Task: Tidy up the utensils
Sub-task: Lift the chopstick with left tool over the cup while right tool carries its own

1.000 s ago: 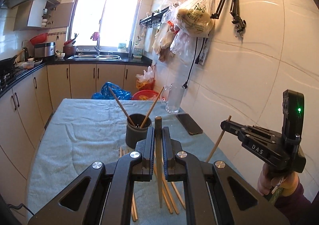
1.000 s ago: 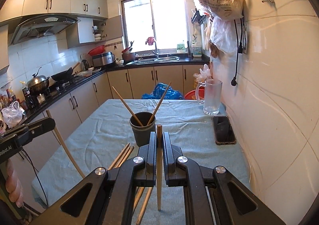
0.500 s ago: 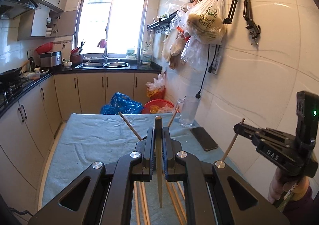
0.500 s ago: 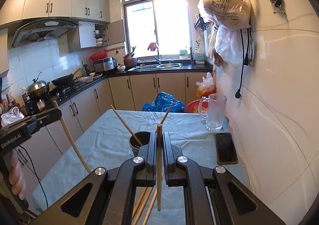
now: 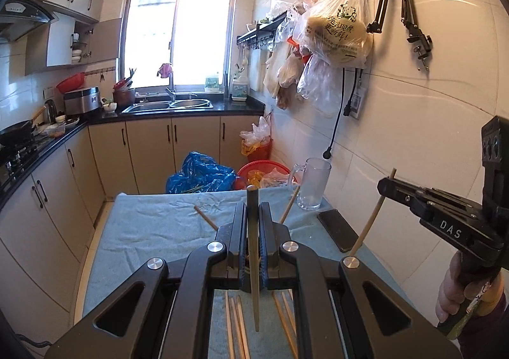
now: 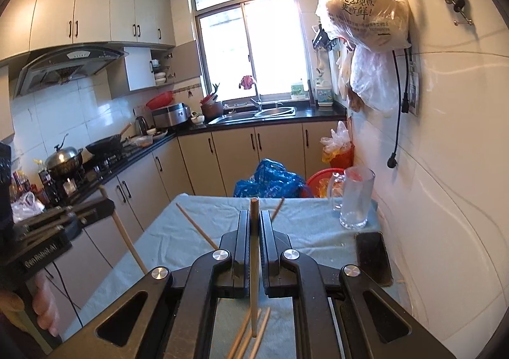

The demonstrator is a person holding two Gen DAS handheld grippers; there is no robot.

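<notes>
My left gripper [image 5: 253, 207] is shut on a wooden chopstick [image 5: 253, 263] that stands upright between its jaws, above the cloth-covered table [image 5: 143, 228]. My right gripper [image 6: 254, 214] is shut the same way on another chopstick [image 6: 254, 279]. Each wrist view shows the other gripper at its side: the right gripper [image 5: 386, 186] and the left gripper [image 6: 106, 203], each with a slanted stick. Loose chopsticks [image 5: 235, 321] [image 6: 251, 335] lie on the cloth below. Two chopstick ends [image 5: 206, 219] [image 6: 197, 228] stick up from behind the jaws; the cup that holds them is hidden.
A glass mug [image 5: 313, 184] [image 6: 353, 200] and a black phone [image 5: 337, 230] [image 6: 372, 258] sit along the table's right side by the tiled wall. Blue bags and red baskets [image 5: 200, 176] stand on the floor beyond the table. Cabinets line the left.
Both grippers have risen and drawn back with their chopsticks still clamped. The dark cup, visible a second ago, is now hidden behind the jaws in both views.
</notes>
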